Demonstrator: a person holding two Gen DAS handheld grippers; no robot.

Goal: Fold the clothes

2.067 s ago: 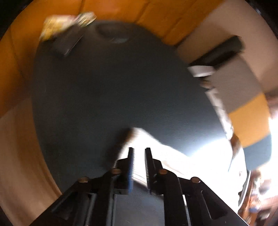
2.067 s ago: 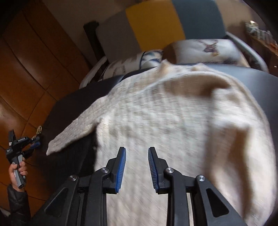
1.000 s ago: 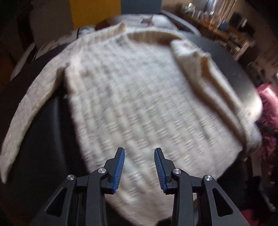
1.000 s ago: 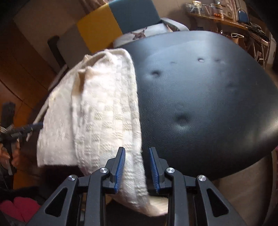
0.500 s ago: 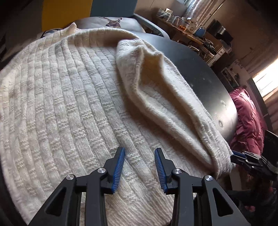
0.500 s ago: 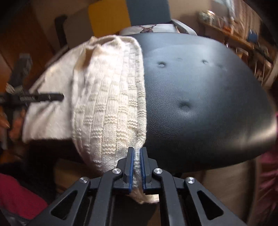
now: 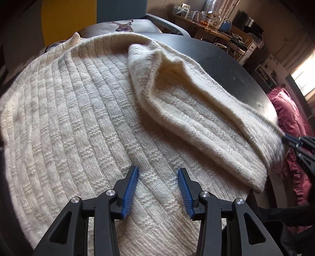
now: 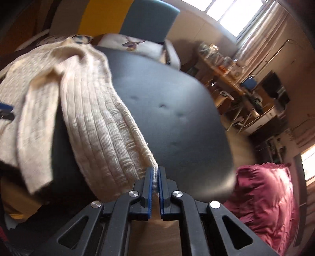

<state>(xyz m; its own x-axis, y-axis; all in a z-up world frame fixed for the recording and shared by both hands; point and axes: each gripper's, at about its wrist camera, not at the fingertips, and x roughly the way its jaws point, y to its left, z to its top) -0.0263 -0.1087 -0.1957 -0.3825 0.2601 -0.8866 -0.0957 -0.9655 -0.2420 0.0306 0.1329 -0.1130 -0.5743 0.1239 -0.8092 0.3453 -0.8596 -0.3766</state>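
Observation:
A cream knitted sweater (image 7: 78, 110) lies spread on a black padded ottoman (image 7: 226, 65). One sleeve (image 7: 187, 110) is folded over its right side. My left gripper (image 7: 157, 185) is open just above the sweater's body, holding nothing. My right gripper (image 8: 155, 177) is shut on the sleeve's edge (image 8: 137, 137) and lifts it off the ottoman (image 8: 177, 110). The right gripper also shows at the right edge of the left wrist view (image 7: 289, 140).
A crimson cushion (image 8: 265, 197) lies beyond the ottoman's right edge. A deer-print pillow (image 7: 126, 26) and a yellow and blue chair back (image 8: 118, 17) stand behind. A cluttered wooden shelf (image 8: 226, 65) runs along the far right.
My right gripper has stayed shut on the sleeve edge and pulled it up and to the right, stretching it taut. My left gripper has drifted slightly over the sweater, still open.

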